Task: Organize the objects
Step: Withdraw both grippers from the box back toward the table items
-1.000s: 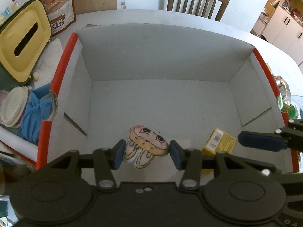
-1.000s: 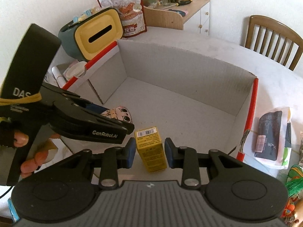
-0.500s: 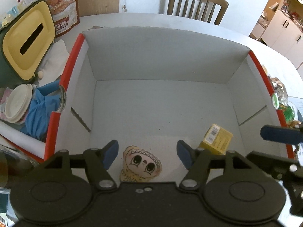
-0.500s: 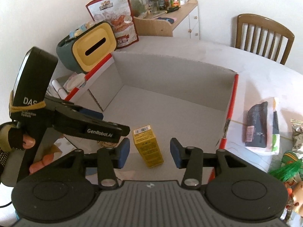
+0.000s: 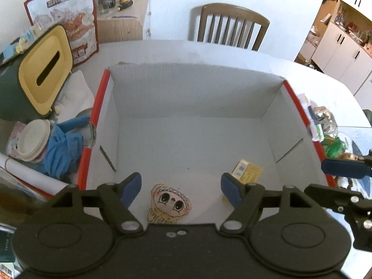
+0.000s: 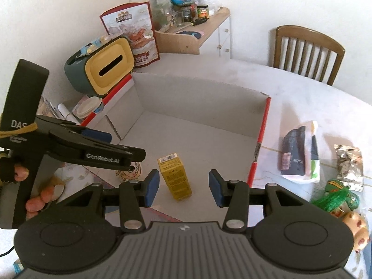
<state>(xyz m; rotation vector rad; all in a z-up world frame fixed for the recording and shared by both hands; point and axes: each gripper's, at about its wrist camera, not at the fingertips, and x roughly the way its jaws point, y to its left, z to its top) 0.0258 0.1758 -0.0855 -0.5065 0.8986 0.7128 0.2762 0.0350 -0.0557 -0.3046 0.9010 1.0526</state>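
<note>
Below your left gripper (image 5: 181, 188), on the floor of the white cardboard box (image 5: 186, 93), lies the flat cartoon-face toy (image 5: 169, 205), face up and sitting in the gap between the blue pads (image 5: 130, 187) without touching either one; those jaws are opening and nothing is pressed between them. Just beyond your left gripper's right-hand pad lies the small yellow carton (image 5: 247, 171), barcode end toward the far wall, partly hidden behind that pad. Ahead of your right gripper (image 6: 184, 187) you see that same yellow carton lying on the box floor, lengthwise between the two pads but clear of both, so your right jaws stand apart with nothing clamped. To the left of your right gripper, your other tool reaches in over the near corner of the box, with your gloved hand (image 6: 16, 174) wrapped round its handle, and it covers most of the toy from this side. Beyond the box's left wall, as your left gripper sees it, stand a yellow-lidded tissue holder (image 5: 44, 74), a red-edged snack bag (image 5: 69, 21), a white lidded cup (image 5: 32, 139) and a blue cloth (image 5: 62, 148). To the right of your right gripper, outside the red edge of the box, a dark packet in a white wrapper (image 6: 297, 151) and a silver foil packet (image 6: 348, 162) lie on the table (image 6: 302, 88), with a wooden chair (image 6: 307, 51) at the far side.
</note>
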